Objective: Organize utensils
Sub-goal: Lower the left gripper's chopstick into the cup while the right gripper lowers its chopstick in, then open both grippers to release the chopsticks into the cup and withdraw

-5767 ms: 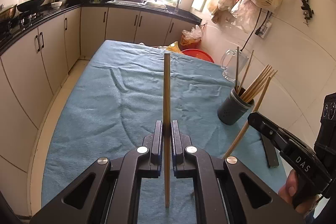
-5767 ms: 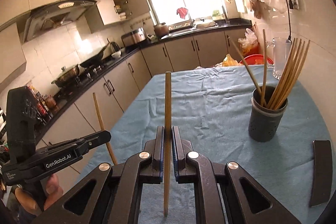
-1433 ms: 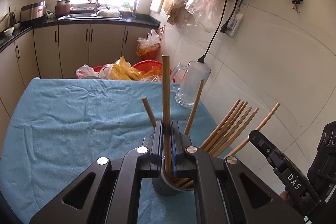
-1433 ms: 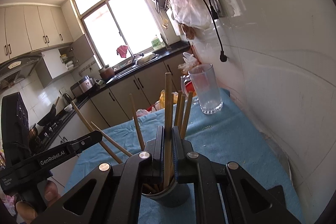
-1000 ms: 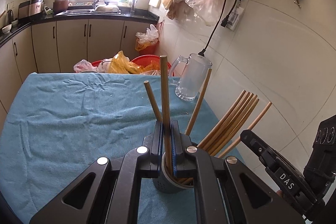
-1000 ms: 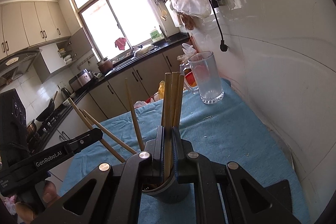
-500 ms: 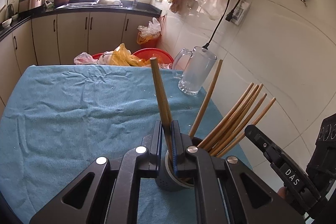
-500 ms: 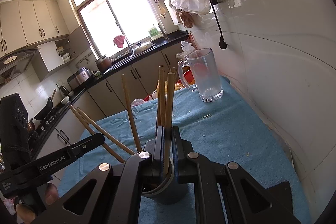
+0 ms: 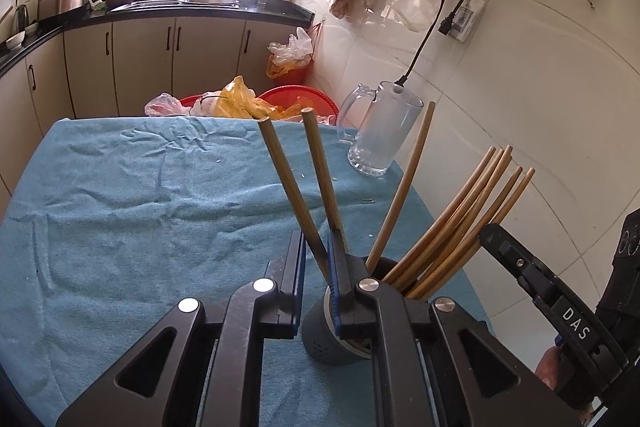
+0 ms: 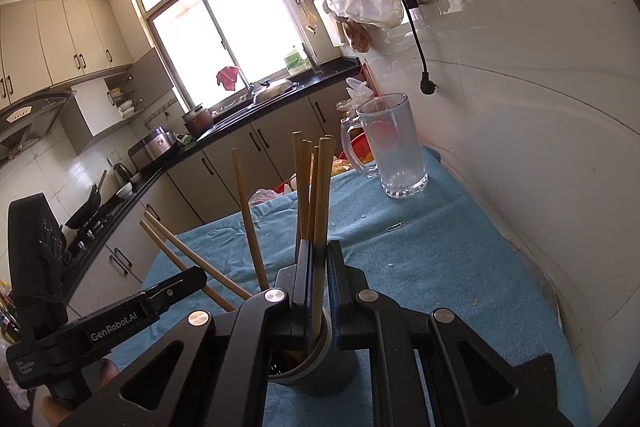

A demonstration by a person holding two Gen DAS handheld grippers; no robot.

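A dark grey holder on the blue cloth has several wooden chopsticks standing in it. My left gripper hangs just over its rim, and its jaws are opening. One chopstick leans left, loose in the gap, with its lower end in the holder. In the right wrist view my right gripper is shut on an upright chopstick whose foot is inside the holder. Each gripper shows in the other's view: the right gripper at the right, the left gripper at the left.
An empty glass mug stands on the cloth beyond the holder, close to the tiled wall. A paper clip lies on the cloth. A red basin with bags sits past the table's far edge. Cabinets run along the left.
Both grippers carried their chopsticks to the holder and lowered them in. In the last half second the left jaws parted and its chopstick tipped to the left. The right still grips.
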